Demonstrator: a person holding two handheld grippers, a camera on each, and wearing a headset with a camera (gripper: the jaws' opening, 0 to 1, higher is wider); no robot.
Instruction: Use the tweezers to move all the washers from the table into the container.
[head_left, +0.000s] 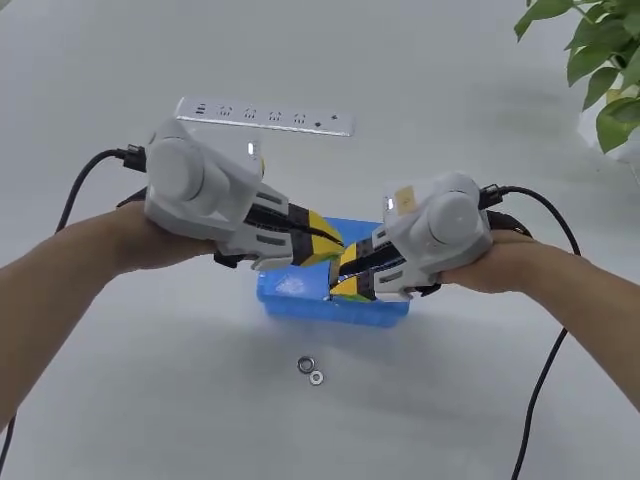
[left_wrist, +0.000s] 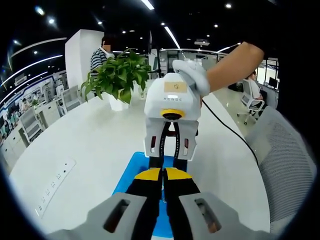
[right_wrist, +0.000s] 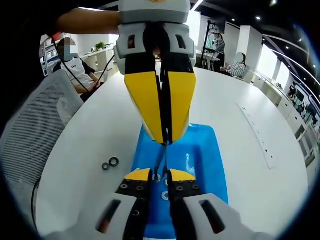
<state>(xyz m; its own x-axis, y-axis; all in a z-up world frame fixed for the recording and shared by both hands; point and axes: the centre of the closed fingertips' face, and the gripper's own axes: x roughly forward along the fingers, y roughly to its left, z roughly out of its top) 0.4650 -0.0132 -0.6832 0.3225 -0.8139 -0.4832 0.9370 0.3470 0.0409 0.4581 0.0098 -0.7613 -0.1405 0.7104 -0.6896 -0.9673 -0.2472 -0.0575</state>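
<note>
My left gripper (head_left: 335, 243) and right gripper (head_left: 338, 285) meet tip to tip over the blue container (head_left: 300, 300). In the right gripper view the left gripper (right_wrist: 164, 141) is shut on thin metal tweezers (right_wrist: 161, 160), which reach down into the narrow gap of my right gripper (right_wrist: 160, 175). The right jaws stand slightly apart on either side of the tweezers' tips, without clearly touching them. A washer (right_wrist: 165, 195) lies inside the container (right_wrist: 200, 150). Two washers (head_left: 305, 365) (head_left: 317, 377) lie on the table just in front of the container, and they also appear as two washers (right_wrist: 110, 164) left of it.
A white power strip (head_left: 265, 115) lies behind the container. A potted plant (head_left: 600, 60) stands at the back right. Cables trail from both grippers. Open white tabletop (head_left: 150, 400) surrounds the container, and people sit at desks in the background.
</note>
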